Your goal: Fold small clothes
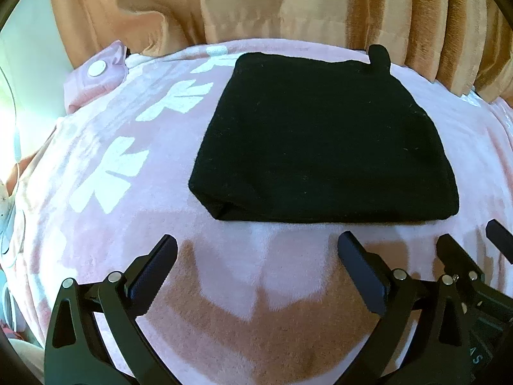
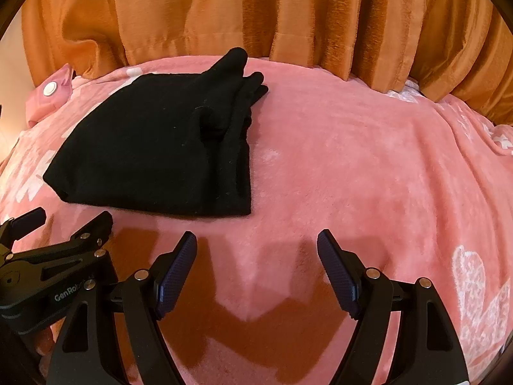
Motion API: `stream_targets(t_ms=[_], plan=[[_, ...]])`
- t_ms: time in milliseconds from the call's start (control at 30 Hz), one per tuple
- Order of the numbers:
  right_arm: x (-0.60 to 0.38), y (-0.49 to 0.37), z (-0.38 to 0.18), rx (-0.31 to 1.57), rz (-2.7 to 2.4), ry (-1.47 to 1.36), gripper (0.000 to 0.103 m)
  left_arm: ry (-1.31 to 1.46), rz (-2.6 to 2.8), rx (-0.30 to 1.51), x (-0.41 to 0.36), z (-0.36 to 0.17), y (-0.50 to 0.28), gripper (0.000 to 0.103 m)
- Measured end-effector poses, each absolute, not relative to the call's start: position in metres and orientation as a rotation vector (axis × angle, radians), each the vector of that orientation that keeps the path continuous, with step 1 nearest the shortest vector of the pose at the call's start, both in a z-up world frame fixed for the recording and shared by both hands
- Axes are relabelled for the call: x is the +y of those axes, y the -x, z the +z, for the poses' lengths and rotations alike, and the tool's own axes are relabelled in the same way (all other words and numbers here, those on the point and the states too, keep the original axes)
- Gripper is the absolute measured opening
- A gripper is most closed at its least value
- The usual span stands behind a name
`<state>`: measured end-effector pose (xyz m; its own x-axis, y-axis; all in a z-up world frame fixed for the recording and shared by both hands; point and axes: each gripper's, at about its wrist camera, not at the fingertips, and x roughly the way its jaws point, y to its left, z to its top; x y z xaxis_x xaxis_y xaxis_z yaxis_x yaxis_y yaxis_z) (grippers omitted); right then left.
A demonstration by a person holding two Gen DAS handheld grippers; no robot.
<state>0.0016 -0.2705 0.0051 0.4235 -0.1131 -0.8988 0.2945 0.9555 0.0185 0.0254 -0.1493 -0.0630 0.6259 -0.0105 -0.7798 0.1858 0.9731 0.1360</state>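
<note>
A black garment (image 1: 320, 141) lies folded into a thick rectangle on the pink blanket (image 1: 128, 224). In the right wrist view the black garment (image 2: 160, 147) lies to the left, with stacked folded edges along its right side and a loose end sticking up at the far corner. My left gripper (image 1: 256, 250) is open and empty, just short of the garment's near edge. My right gripper (image 2: 256, 247) is open and empty, near the garment's near right corner. The right gripper also shows at the right edge of the left wrist view (image 1: 474, 240), and the left gripper at the left of the right wrist view (image 2: 64, 221).
Orange curtains (image 2: 256, 12) hang close behind the far edge of the pink blanket (image 2: 368, 166). A pink flap with a white button (image 1: 99, 67) sits at the far left corner. The blanket has white patterns on the left and the right.
</note>
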Motion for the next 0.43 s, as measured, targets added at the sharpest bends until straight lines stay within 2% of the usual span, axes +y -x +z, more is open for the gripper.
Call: stream_targets(t_ms=[433], plan=[[-0.2674,-0.0009,0.0065,1.099,-0.278,-0.158,0.075,-0.226,-0.107,0.880,-0.1506,-0.0639,-0.0247,0.097]])
